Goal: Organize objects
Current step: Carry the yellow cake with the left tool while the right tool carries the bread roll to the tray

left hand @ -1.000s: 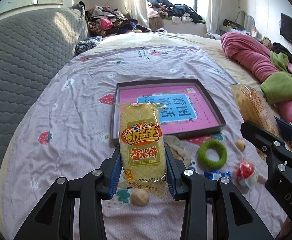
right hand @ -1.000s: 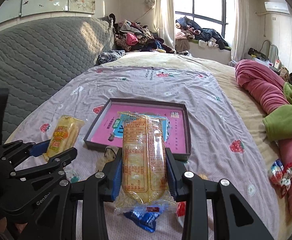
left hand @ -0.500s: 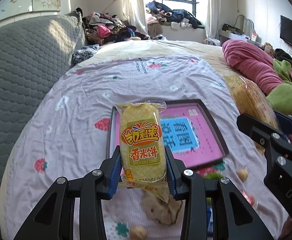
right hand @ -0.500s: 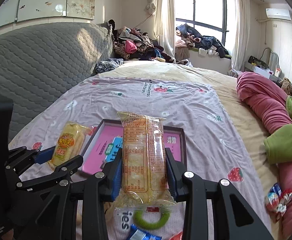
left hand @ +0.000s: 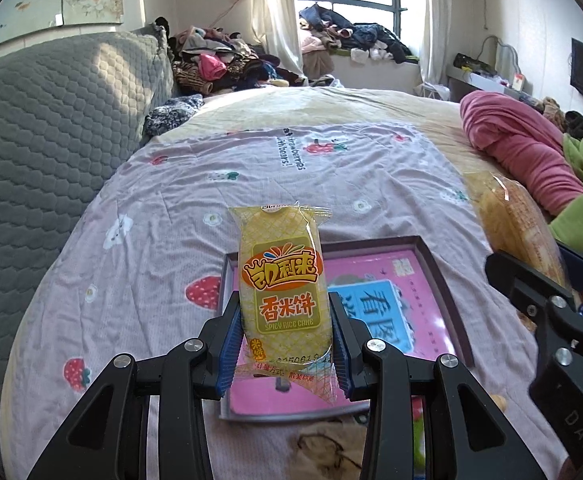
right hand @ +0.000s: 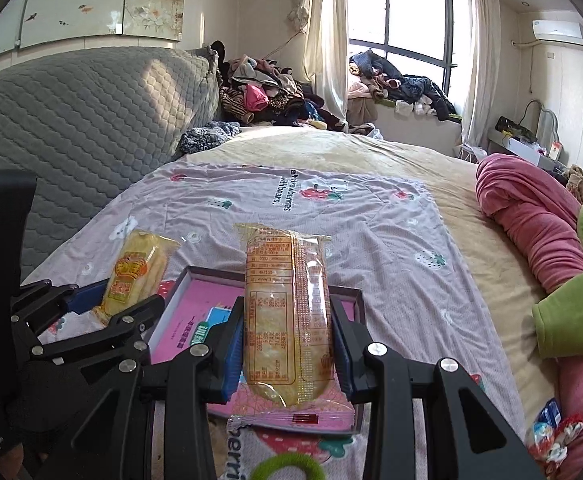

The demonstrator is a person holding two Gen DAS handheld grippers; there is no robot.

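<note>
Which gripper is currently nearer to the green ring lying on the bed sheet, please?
Right. The right gripper hangs almost directly above the green ring, which lies just below its fingers. The left gripper is off to the ring's left, over the pink tray.

The left gripper [left hand: 284, 336] is raised and points forward, its blue-padded fingers [left hand: 228, 344] closed on a packet [left hand: 282, 280]. The right gripper [right hand: 287, 344] is level beside it, fingers [right hand: 232, 350] likewise clamped on a second packet [right hand: 287, 312], held upright.
</note>
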